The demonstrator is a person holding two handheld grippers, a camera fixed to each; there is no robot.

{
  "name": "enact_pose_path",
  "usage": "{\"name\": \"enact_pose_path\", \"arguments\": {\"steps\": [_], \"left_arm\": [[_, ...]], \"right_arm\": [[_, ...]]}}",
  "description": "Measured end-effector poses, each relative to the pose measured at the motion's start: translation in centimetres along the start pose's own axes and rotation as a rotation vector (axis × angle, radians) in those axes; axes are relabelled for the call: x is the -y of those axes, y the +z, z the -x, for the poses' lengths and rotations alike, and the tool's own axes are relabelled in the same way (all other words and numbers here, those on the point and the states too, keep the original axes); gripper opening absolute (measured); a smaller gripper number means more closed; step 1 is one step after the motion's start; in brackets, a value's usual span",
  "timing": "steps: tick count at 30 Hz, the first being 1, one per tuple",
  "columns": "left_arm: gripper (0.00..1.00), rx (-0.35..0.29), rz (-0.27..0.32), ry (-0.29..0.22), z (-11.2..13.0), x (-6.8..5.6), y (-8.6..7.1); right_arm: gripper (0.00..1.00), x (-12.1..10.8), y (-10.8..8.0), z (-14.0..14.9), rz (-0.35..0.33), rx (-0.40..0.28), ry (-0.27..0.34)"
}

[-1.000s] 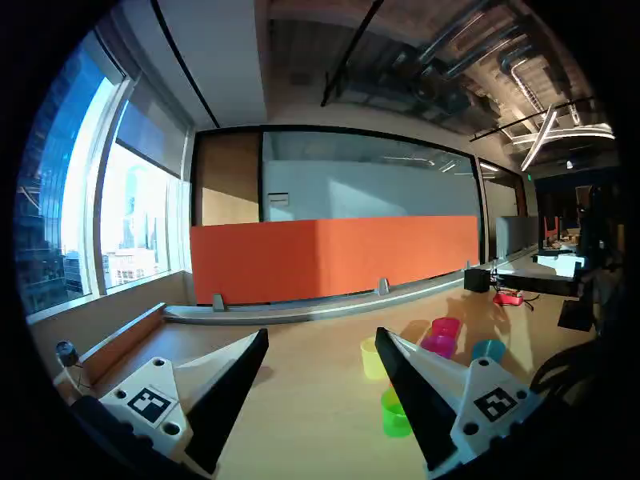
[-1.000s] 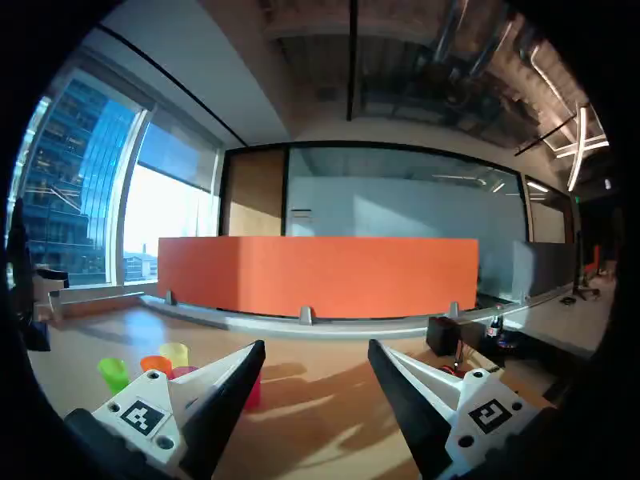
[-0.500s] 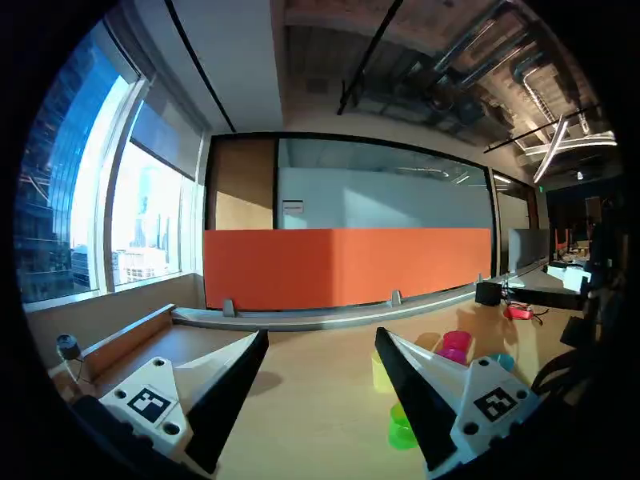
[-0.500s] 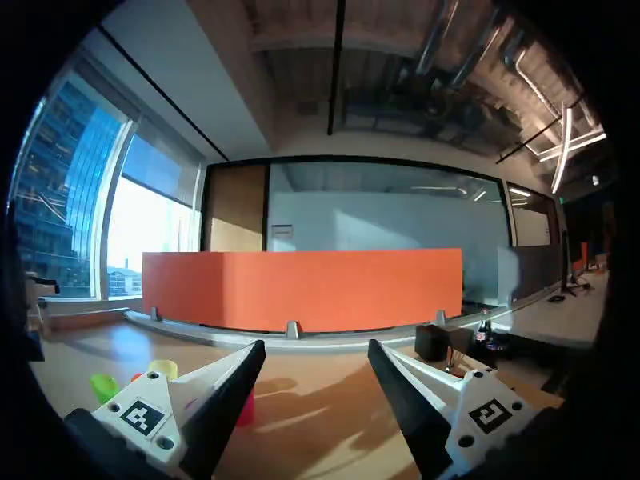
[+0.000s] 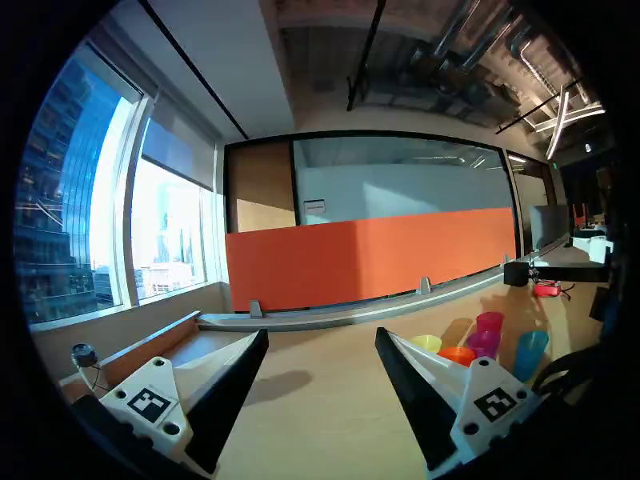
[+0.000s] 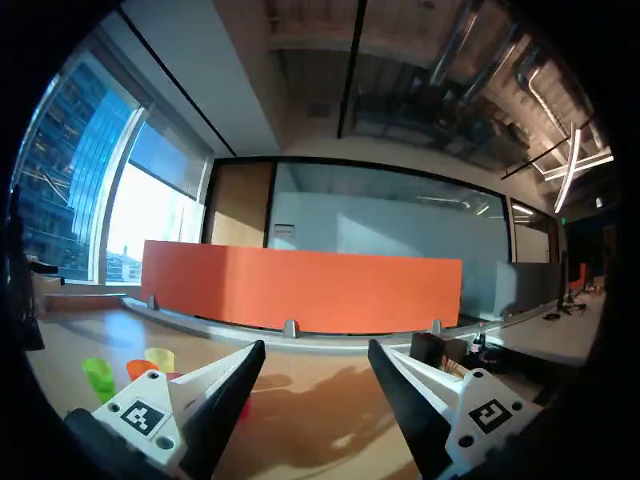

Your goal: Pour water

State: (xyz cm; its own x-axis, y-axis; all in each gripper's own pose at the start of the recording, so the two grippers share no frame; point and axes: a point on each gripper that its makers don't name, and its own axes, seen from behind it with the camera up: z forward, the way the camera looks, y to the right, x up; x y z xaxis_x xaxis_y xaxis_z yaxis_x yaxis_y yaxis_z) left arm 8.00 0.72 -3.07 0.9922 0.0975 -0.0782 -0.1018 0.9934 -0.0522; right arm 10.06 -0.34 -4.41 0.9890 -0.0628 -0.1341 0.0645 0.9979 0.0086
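Note:
In the left gripper view my left gripper (image 5: 320, 340) is open with nothing between its fingers, held above the wooden table (image 5: 320, 416). Behind its right finger stand a yellow cup (image 5: 427, 342), an orange cup (image 5: 457, 354), a magenta cup (image 5: 490, 323), a purple cup (image 5: 482, 342) and a blue cup (image 5: 528, 353). In the right gripper view my right gripper (image 6: 316, 352) is open and empty too. At its lower left stand a green cup (image 6: 99, 376), an orange cup (image 6: 141, 369) and a yellow cup (image 6: 160, 358); a pink cup (image 6: 245, 406) is partly hidden behind the left finger.
An orange divider panel (image 5: 376, 260) runs along the table's far edge on a grey rail (image 5: 352, 314). A dark bottle (image 6: 478, 340) and a black box (image 6: 430, 349) stand at the right. A red item (image 5: 549, 289) lies far right. Big windows (image 5: 88, 216) are on the left.
The left gripper view has swung; the cups moved from below the right finger to behind and right of it. The right gripper view tilted up slightly. Both grippers stayed open.

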Motion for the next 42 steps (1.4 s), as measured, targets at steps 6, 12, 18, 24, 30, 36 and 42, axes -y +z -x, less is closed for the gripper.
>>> {"name": "enact_pose_path", "arguments": {"steps": [6,12,18,24,30,36,42], "left_arm": [[0.99,0.007,-0.03,0.013,1.6,0.4,0.5],[0.99,0.018,-0.051,0.01,3.5,0.6,0.9],[0.99,0.02,-0.067,-0.002,4.7,0.4,1.1],[0.99,0.035,-0.06,-0.026,6.1,-0.4,1.4],[0.99,0.042,-0.06,-0.042,7.1,-0.8,1.7],[0.99,0.045,-0.055,-0.069,7.7,-0.9,1.8],[0.99,0.052,-0.045,-0.097,8.2,-1.1,2.1]], "right_arm": [[0.99,-0.4,-0.1,0.2,0.007,0.006,0.022],[0.99,-0.6,0.0,0.4,0.009,0.011,0.054],[0.99,-0.8,0.1,0.2,0.011,0.013,0.074],[0.99,-0.7,0.1,0.3,0.01,0.017,0.075],[0.99,-0.6,0.0,0.4,0.009,0.022,0.067],[0.99,-0.5,0.0,0.4,0.006,0.025,0.061],[0.99,-0.5,0.0,0.2,0.009,0.023,0.061]]}}
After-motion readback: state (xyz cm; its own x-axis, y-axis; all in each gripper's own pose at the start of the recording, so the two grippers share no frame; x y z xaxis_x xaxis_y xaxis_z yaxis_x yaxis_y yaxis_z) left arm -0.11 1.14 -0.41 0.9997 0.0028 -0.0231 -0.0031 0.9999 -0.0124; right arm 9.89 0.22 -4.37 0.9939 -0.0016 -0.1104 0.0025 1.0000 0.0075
